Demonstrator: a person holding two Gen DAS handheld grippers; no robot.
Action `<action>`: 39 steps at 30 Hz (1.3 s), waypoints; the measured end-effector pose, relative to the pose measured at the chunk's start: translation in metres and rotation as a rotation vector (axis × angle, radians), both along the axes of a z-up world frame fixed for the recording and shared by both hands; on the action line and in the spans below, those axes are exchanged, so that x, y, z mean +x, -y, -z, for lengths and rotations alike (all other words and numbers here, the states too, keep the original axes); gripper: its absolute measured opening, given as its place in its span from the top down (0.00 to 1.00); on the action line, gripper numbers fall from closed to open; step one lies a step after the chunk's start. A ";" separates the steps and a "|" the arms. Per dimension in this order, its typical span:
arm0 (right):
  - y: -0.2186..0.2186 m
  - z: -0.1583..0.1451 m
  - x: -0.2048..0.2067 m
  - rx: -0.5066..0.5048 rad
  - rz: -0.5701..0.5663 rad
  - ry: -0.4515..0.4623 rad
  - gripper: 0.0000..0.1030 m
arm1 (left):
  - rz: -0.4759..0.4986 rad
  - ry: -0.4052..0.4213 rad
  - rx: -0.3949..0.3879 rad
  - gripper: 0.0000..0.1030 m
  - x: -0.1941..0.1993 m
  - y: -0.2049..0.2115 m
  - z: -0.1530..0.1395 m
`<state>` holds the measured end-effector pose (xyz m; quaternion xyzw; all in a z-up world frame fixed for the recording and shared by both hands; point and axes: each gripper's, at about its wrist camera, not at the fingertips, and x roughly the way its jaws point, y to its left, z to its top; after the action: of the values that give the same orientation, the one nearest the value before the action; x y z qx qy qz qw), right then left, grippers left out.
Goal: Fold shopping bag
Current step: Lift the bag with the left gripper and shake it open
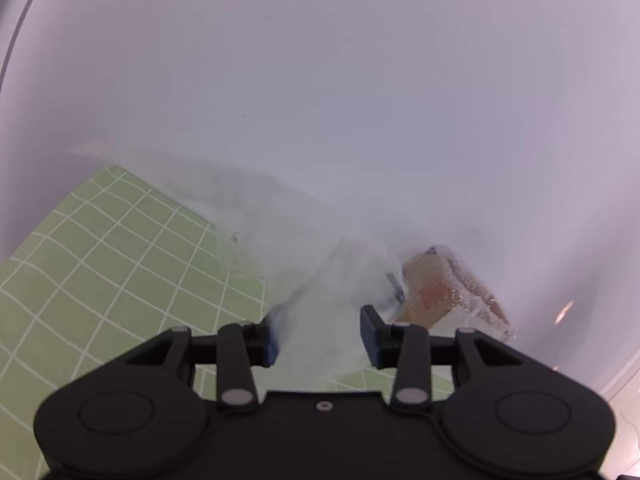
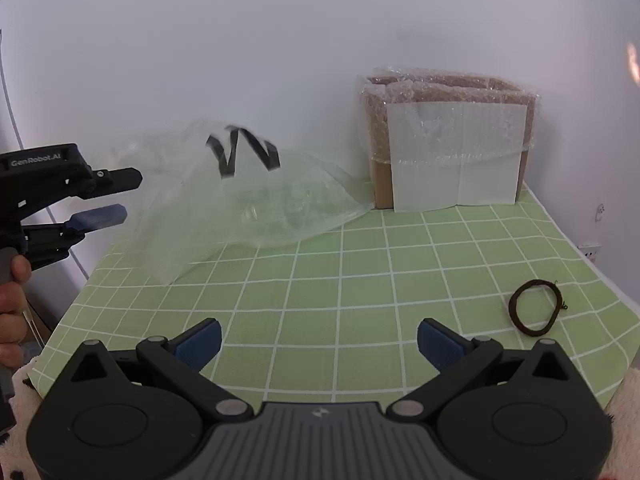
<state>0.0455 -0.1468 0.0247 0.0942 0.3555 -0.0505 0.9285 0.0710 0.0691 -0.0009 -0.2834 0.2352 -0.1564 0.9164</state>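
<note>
Fingers (image 2: 108, 194) of the raised left gripper (image 1: 320, 332) and low right gripper (image 2: 319, 340) spread wide, empty

L cam close on bag (image 1: 280, 240), R cam wide over table (image 2: 360, 280), both see bag

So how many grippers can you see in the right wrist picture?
2. The right gripper sits at the bottom over the green mat, jaws wide apart. The left gripper is at the left edge beside the plastic bag.

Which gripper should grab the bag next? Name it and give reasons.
Left. The left gripper is open right at the clear shopping bag, plastic between its fingers. The right gripper hangs open over bare mat, apart from the bag.
</note>
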 end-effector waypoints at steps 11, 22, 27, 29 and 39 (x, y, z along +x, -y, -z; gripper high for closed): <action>0.002 0.004 0.002 -0.009 0.003 -0.020 0.00 | -0.020 -0.004 -0.165 1.00 -0.012 -0.009 -0.004; -0.004 -0.008 -0.006 0.000 -0.019 0.021 0.00 | 0.059 0.124 -0.342 1.00 -0.037 0.001 -0.052; -0.008 -0.010 -0.009 0.017 -0.043 0.034 0.00 | 0.008 0.116 -0.303 1.00 -0.052 -0.005 -0.053; -0.011 -0.009 -0.008 0.026 -0.059 0.035 0.00 | -0.022 0.065 -0.341 1.00 -0.056 -0.014 -0.041; -0.029 -0.001 -0.006 0.086 -0.127 0.064 0.00 | -0.058 -0.007 -0.394 1.00 -0.073 -0.025 -0.027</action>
<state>0.0393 -0.1182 0.0255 0.1127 0.3328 0.0269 0.9359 -0.0015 0.0938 0.0258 -0.4646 0.1950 -0.1719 0.8465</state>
